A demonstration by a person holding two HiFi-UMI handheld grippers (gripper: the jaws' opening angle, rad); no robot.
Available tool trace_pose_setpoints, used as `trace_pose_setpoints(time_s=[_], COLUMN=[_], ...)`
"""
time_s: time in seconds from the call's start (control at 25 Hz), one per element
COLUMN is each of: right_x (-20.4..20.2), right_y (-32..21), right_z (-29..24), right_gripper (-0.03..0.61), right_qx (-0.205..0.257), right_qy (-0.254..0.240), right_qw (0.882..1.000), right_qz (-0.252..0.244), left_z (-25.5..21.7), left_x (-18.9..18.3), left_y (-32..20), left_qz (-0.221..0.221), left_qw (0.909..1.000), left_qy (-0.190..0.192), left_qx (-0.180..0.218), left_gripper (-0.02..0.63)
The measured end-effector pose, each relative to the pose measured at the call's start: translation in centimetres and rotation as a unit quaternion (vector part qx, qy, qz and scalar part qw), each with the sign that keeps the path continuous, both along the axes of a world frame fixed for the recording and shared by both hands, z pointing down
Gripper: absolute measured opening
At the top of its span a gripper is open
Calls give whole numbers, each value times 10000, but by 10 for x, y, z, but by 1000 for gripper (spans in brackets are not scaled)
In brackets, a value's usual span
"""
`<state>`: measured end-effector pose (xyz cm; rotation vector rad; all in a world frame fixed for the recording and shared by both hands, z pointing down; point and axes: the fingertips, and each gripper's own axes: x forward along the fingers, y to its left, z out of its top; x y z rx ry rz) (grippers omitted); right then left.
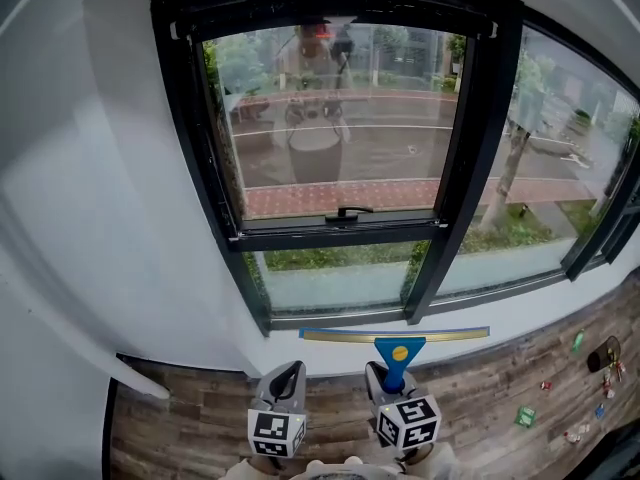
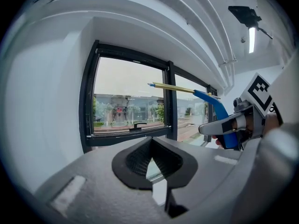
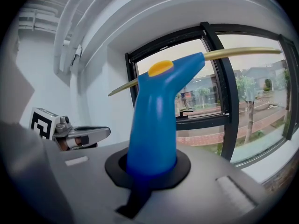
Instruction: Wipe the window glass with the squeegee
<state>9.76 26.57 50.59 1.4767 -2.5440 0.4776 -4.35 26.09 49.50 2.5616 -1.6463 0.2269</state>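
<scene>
Now, below the black-framed window glass, the right gripper pinches a blue-handled, brass-bladed squeegee that may twist on contact; the left gripper is pressed together, empty.

**A:** From where does the head view look?

**B:** From high up, facing forward and steeply down on the window and the floor. The left gripper and right gripper sit near, at its lower edge.

**A:** And the gripper views?

**B:** Each sits just behind its own jaws and faces the window. The left gripper view catches the right gripper at its right edge. The right gripper view has the squeegee close at centre and the left gripper at its left.

**A:** What do they share?

**B:** All three views hold the same black-framed window.
</scene>
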Motion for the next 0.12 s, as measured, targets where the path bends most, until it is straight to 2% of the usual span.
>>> trace_pose_setpoints(time_s=[0.12], right_x=[-8], right_y=[-3], right_z=[7], right_gripper=[6], right_qx=[-31], right_qy=[5], right_qw=[10000], right_qz=[-19], left_z=[9], left_x=[-10], left_y=[-1], left_qz=[-46], left_qw=[10000], left_qy=[31], left_qx=[-46], left_gripper=[0])
